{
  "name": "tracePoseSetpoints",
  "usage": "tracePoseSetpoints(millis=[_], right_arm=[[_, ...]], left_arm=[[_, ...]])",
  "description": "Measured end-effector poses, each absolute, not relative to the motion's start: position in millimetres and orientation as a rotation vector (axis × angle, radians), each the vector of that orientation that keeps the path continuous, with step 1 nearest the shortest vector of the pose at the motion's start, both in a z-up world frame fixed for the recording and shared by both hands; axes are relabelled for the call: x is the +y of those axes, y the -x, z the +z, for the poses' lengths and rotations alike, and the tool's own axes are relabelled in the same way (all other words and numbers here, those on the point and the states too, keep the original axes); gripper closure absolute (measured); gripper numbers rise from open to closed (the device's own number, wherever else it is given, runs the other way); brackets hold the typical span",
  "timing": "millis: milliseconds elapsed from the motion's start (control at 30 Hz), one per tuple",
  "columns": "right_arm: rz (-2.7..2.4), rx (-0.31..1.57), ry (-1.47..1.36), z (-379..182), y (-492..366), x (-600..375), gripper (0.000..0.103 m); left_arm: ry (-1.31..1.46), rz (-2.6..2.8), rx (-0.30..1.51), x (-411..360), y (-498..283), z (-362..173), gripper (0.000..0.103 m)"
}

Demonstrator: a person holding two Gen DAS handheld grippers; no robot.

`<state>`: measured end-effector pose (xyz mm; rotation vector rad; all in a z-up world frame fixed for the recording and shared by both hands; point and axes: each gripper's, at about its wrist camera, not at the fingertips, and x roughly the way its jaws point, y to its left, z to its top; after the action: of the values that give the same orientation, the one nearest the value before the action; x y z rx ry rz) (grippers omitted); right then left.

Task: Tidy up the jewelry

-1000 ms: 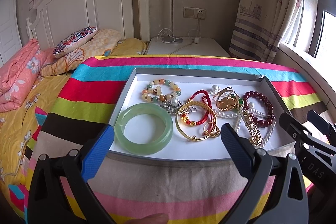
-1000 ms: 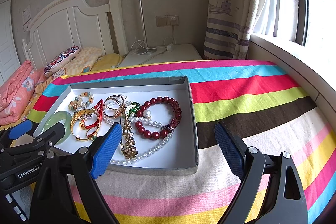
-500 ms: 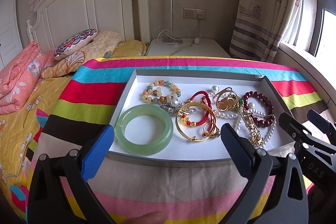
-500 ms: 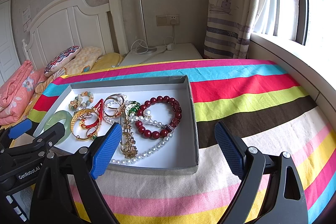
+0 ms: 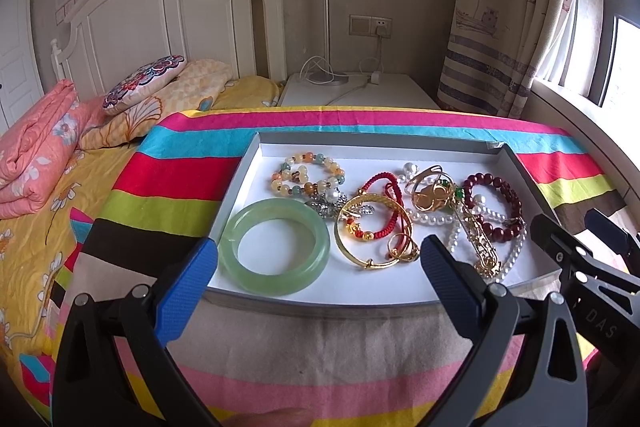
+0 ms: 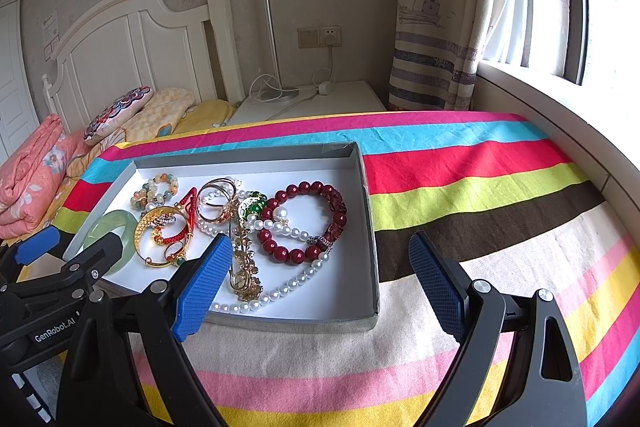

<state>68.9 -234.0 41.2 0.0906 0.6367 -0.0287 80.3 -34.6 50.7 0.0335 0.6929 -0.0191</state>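
A shallow grey tray (image 5: 372,143) (image 6: 370,227) with a white floor lies on the striped tablecloth. Inside it are a pale green jade bangle (image 5: 274,246) (image 6: 105,227), a pastel bead bracelet (image 5: 308,175), a gold bangle tangled with a red cord (image 5: 376,227) (image 6: 168,231), gold rings, a dark red bead bracelet (image 5: 496,203) (image 6: 308,223), a pearl strand (image 6: 288,285) and a gold chain (image 6: 242,267). My left gripper (image 5: 316,267) hangs open just in front of the tray's near edge, empty. My right gripper (image 6: 320,267) is open too, over the tray's near right corner, holding nothing.
The striped tablecloth (image 6: 480,195) stretches bare to the right of the tray. A bed with pillows (image 5: 144,83) and a folded pink quilt (image 5: 36,151) lies to the left. Behind are a white nightstand (image 5: 360,91) with a lamp, a curtain and a window sill (image 6: 560,95).
Both views have barely shifted; the tray sits a touch lower in the left wrist view. Neither gripper has changed its opening, and the jewelry has not moved.
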Motion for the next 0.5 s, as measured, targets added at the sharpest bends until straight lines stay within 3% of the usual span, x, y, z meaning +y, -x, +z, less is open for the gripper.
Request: tracePoseSetpoints(millis=[300, 500], right_arm=[[-0.029, 0.644, -0.091, 40, -69, -233, 0.017], [0.038, 0.740, -0.115, 42, -62, -236, 0.017]], left_arm=[[-0.070, -0.025, 0.664, -41, -75, 48, 0.003], [-0.027, -0.065, 0.826, -31, -58, 48, 0.003]])
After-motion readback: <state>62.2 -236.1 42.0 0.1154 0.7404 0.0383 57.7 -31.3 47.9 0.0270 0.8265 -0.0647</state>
